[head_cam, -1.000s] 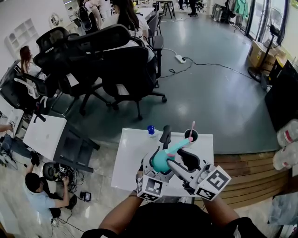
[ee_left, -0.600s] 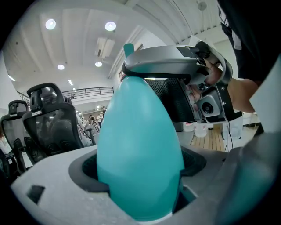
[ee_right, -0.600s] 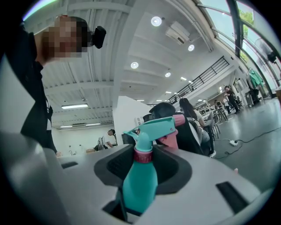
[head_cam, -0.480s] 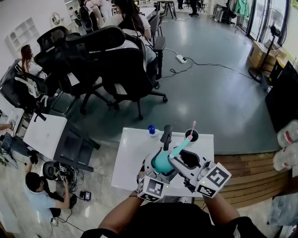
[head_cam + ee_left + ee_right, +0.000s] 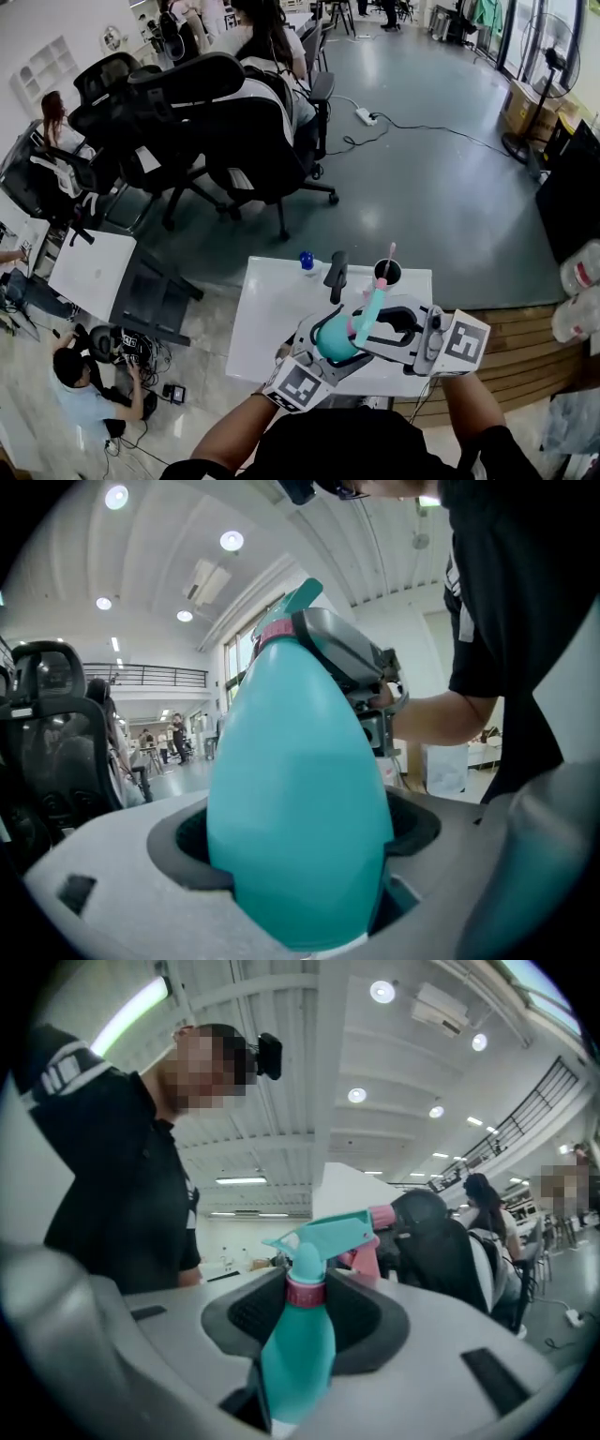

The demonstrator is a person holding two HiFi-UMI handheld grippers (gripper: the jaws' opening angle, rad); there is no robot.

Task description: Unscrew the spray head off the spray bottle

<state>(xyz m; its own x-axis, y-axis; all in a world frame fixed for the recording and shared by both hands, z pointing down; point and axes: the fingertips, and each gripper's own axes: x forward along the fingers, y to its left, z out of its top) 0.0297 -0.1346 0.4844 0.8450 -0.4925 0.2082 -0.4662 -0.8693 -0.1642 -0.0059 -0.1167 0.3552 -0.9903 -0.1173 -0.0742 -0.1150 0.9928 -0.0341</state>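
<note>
The left tool (image 5: 300,860) clamps the teal spray bottle (image 5: 298,789), and the right tool (image 5: 306,1301), its jaws just closing, now pinches the pink collar (image 5: 305,1291), ready to unscrew.

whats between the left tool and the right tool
The teal spray bottle: the left tool grips its body; the right tool, whose jaws have just been closing, clamps its pink collar. Both gripper views show it.
</note>
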